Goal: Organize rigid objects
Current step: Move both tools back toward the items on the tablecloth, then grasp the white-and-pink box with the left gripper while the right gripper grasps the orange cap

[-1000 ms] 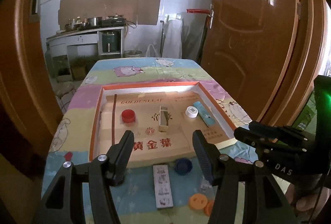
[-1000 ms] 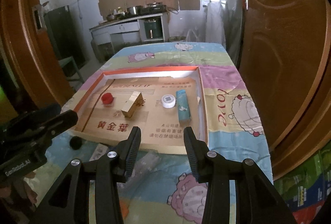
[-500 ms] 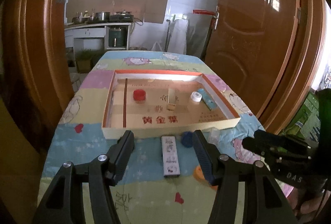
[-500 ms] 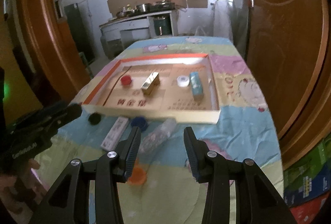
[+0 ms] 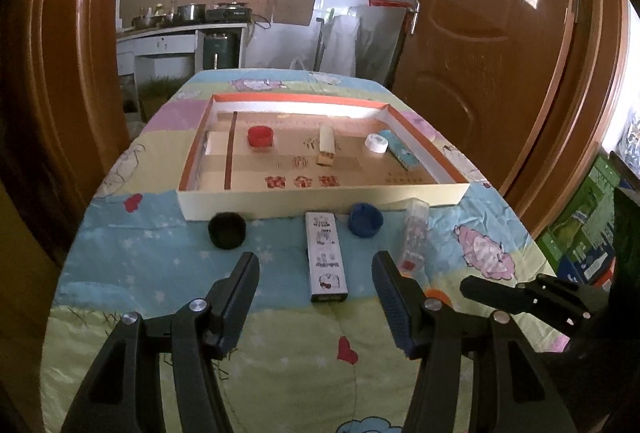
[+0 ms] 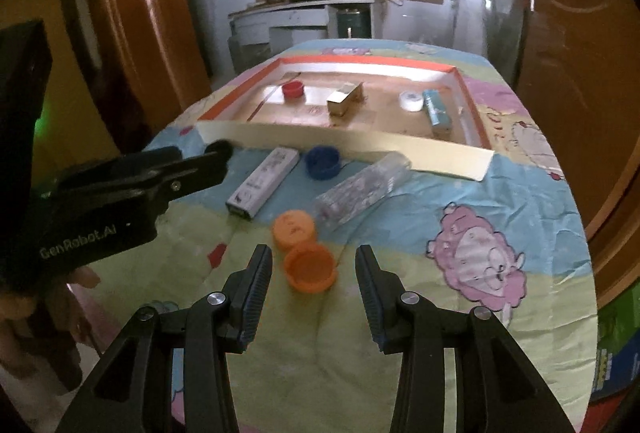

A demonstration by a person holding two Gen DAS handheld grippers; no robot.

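Two orange caps plain only in the right wrist view, nearer one between the open right gripper fingertips, white box just ahead of the open, empty left gripper, both on the table.

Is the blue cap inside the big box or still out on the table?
Out. The blue cap sits on the tablecloth just in front of the box's near wall, beside the white rectangular case, not inside.
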